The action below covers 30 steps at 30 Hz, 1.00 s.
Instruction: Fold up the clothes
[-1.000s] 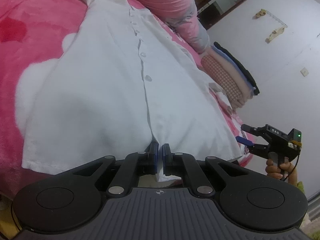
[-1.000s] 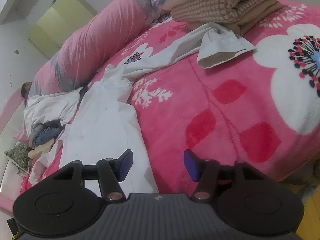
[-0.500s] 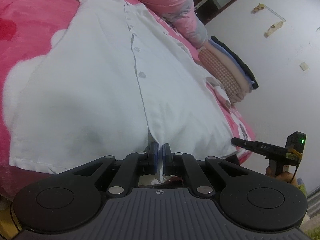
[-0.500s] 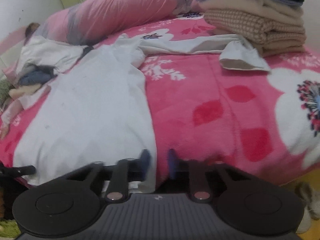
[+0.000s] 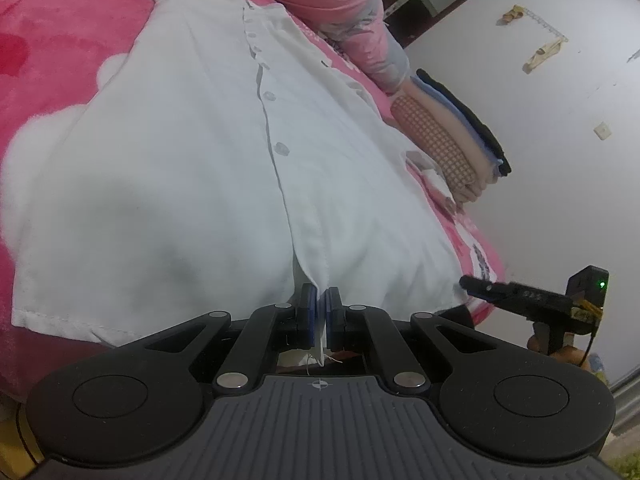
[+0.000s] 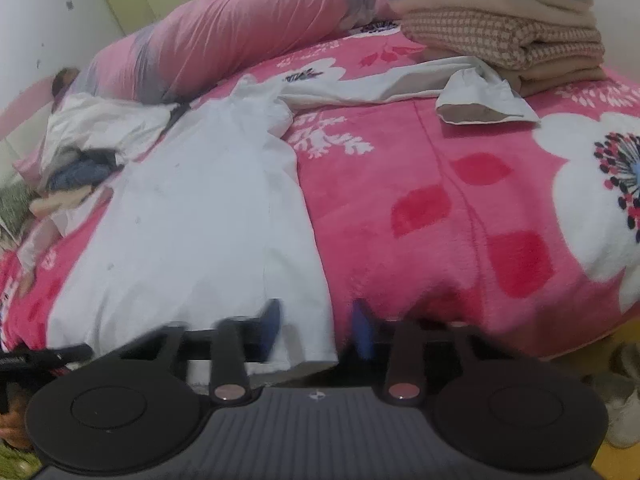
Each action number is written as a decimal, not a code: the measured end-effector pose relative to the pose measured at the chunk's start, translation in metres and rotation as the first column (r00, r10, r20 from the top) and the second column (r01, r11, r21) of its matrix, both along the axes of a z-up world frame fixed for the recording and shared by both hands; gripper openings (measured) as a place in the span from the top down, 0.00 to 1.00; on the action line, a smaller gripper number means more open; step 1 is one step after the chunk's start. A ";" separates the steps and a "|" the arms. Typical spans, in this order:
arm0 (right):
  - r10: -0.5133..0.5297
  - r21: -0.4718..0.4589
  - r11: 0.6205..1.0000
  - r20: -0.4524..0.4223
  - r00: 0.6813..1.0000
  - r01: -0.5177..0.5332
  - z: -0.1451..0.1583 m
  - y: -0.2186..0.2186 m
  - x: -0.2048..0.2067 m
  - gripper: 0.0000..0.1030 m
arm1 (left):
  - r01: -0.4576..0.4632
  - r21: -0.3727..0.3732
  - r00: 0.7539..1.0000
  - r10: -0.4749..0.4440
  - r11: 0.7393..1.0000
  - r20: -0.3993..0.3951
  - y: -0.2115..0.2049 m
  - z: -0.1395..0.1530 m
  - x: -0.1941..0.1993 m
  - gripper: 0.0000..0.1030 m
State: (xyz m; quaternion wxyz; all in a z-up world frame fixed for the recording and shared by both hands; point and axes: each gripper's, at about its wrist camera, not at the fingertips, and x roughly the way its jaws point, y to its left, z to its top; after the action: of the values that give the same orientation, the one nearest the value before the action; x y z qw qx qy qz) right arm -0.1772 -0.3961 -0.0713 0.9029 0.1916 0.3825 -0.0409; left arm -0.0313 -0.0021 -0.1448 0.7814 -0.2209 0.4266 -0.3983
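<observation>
White shirt [image 5: 192, 152] lies spread, buttons up, on the pink floral blanket [image 6: 460, 208]. Left gripper [image 5: 319, 312] pinches its bottom hem at the blanket's near edge. Right gripper [image 6: 316, 326] stands parted, straddling the hem's corner without clamping it.

The right gripper [image 6: 316, 328] is hanging at the bed's edge, jaws apart and blurred, straddling the white shirt's [image 6: 200, 232] hem corner. The shirt is lying flat on the pink blanket [image 6: 460, 208], its sleeve [image 6: 400, 88] reaching toward folded clothes [image 6: 508, 32].
</observation>
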 end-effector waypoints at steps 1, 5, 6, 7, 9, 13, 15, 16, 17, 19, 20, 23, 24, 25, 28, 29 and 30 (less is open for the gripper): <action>-0.002 -0.006 1.000 0.002 1.000 0.002 0.001 0.001 -0.002 0.97 | 0.000 -0.002 1.000 0.000 1.000 0.000 0.000 0.000 0.000 0.98; -0.039 -0.029 0.999 0.037 0.999 0.040 0.009 0.001 -0.011 1.00 | 0.008 -0.012 1.000 -0.008 1.000 0.000 0.000 0.001 0.000 0.98; -0.045 -0.034 0.998 0.041 0.998 0.047 0.011 0.001 -0.012 1.00 | 0.012 -0.013 1.000 -0.012 1.000 0.002 0.000 0.001 0.000 0.98; -0.046 -0.040 0.998 0.043 0.998 0.048 0.012 0.001 -0.012 1.00 | 0.014 -0.013 1.000 -0.014 1.000 0.002 -0.001 0.001 0.000 0.98; -0.047 -0.051 0.997 0.042 0.998 0.049 0.012 0.001 -0.012 1.00 | 0.016 -0.012 1.000 -0.016 1.000 0.002 0.000 0.000 0.000 0.98; -0.065 -0.076 0.995 0.011 0.998 0.066 0.003 -0.001 -0.008 1.00 | 0.005 -0.010 1.000 -0.005 1.000 -0.013 0.002 -0.003 0.000 0.98; -0.087 -0.071 0.994 -0.003 0.996 0.086 -0.001 -0.004 -0.006 1.00 | -0.003 -0.003 1.000 0.003 1.000 -0.015 0.003 -0.003 0.000 0.98; -0.098 -0.068 0.993 -0.007 0.995 0.098 -0.002 -0.005 -0.007 0.98 | -0.008 0.000 1.000 0.008 1.000 -0.015 0.004 -0.003 -0.001 0.96; -0.108 -0.062 0.992 -0.004 0.994 0.108 -0.002 -0.007 -0.008 0.97 | -0.014 0.003 1.000 0.014 1.000 -0.015 0.005 -0.002 -0.001 0.95; -0.118 -0.042 0.992 0.009 0.993 0.118 0.000 -0.010 -0.012 0.90 | -0.029 0.006 0.999 0.029 1.000 -0.024 0.009 -0.002 -0.001 0.88; -0.124 -0.038 0.991 0.016 0.992 0.125 0.001 -0.011 -0.013 0.77 | -0.031 0.006 0.999 0.031 0.999 -0.024 0.012 0.000 -0.002 0.84; -0.146 -0.056 0.987 0.047 0.988 0.148 0.009 -0.015 -0.012 0.61 | -0.035 0.005 0.999 0.035 0.999 -0.022 0.018 0.005 -0.003 0.69; -0.153 -0.061 0.986 0.057 0.987 0.156 0.012 -0.017 -0.012 0.61 | -0.039 0.012 0.999 0.039 0.999 -0.015 0.020 0.008 -0.003 0.67; -0.160 -0.067 0.984 0.067 0.985 0.164 0.014 -0.018 -0.012 0.61 | -0.044 0.020 0.999 0.044 0.999 -0.008 0.022 0.012 -0.004 0.67; -0.180 -0.083 0.979 0.097 0.979 0.188 0.022 -0.022 -0.011 0.61 | -0.060 0.022 0.998 0.060 0.998 0.010 0.026 0.022 -0.004 0.67; -0.187 -0.088 0.977 0.108 0.977 0.196 0.024 -0.023 -0.011 0.61 | -0.056 0.011 0.998 0.056 0.998 0.012 0.025 0.026 -0.001 0.66; -0.188 -0.094 0.975 0.119 0.975 0.199 0.027 -0.024 -0.008 0.61 | -0.052 -0.002 0.999 0.052 0.999 0.014 0.023 0.030 0.003 0.64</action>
State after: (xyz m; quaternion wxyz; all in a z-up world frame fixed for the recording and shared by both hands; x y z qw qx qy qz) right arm -0.1856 -0.4203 -0.0440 0.9231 0.1822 0.3093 -0.1383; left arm -0.0284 0.0211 -0.1145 0.7941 -0.2297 0.4150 -0.3800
